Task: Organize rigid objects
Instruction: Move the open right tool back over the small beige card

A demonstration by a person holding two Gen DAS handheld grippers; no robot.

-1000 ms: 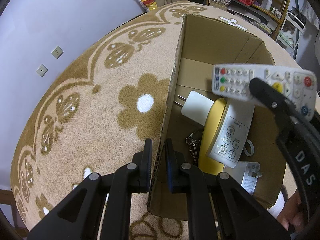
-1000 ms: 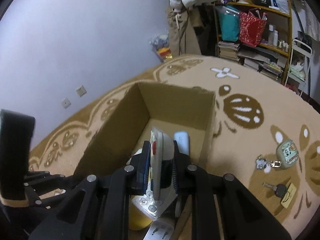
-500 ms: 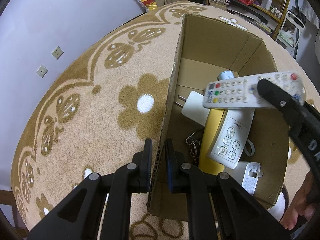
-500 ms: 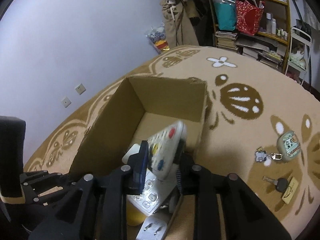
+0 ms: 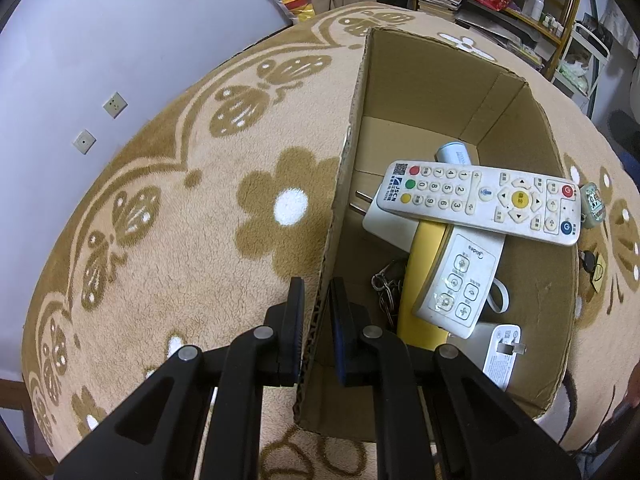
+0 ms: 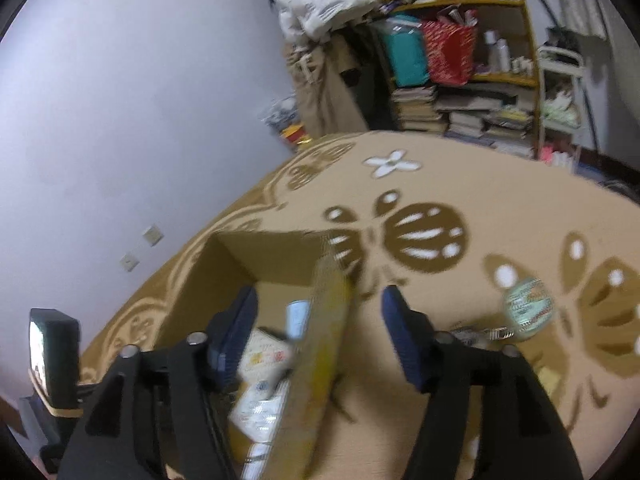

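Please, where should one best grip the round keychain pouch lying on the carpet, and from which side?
Judging by its flat pose, come down from above on the round keychain pouch and pinch across its rim, away from the chain at its left. The carpet around it looks bare.

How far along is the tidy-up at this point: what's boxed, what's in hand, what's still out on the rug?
Done: the long white remote lies in the cardboard box, atop the smaller remote, a yellow item and chargers. In hand: the left gripper pinches the box wall; the right gripper is opening, nothing between its pads. Left: the round keychain and a key on the rug.
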